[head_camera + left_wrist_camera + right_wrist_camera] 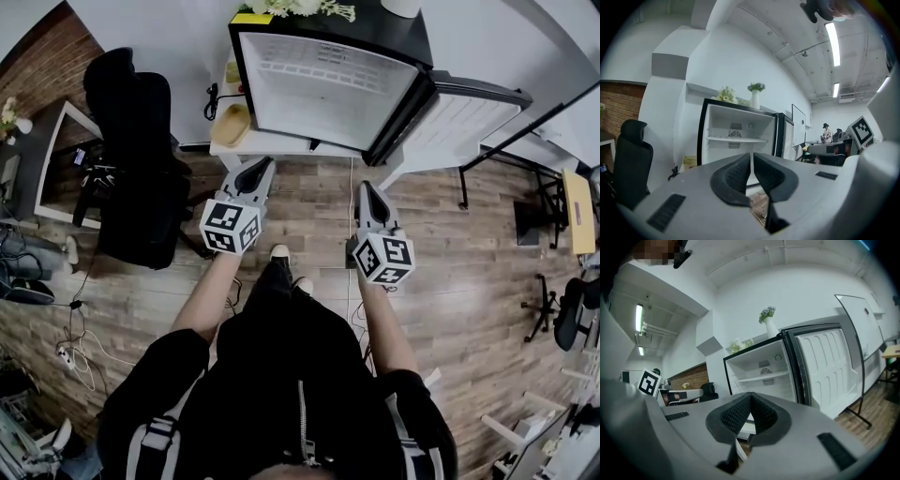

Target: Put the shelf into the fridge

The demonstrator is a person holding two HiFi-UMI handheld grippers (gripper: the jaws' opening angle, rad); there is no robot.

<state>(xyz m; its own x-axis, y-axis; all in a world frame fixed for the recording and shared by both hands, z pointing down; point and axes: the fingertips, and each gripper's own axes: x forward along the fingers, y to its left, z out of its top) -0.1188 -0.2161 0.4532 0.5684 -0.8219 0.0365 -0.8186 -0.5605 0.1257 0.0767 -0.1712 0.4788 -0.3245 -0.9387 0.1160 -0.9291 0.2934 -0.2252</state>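
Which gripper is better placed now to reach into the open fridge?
Left, slightly: the left gripper points into the fridge opening and sits nearer; the right gripper stands before the door hinge. Both shut, empty.

Bright, even indoor light from ceiling strip lamps (833,40), with mild glare there. White fridge (328,94) interior reads brightest. Strong fisheye bending and dark vignette in both gripper views. Shadows faint.
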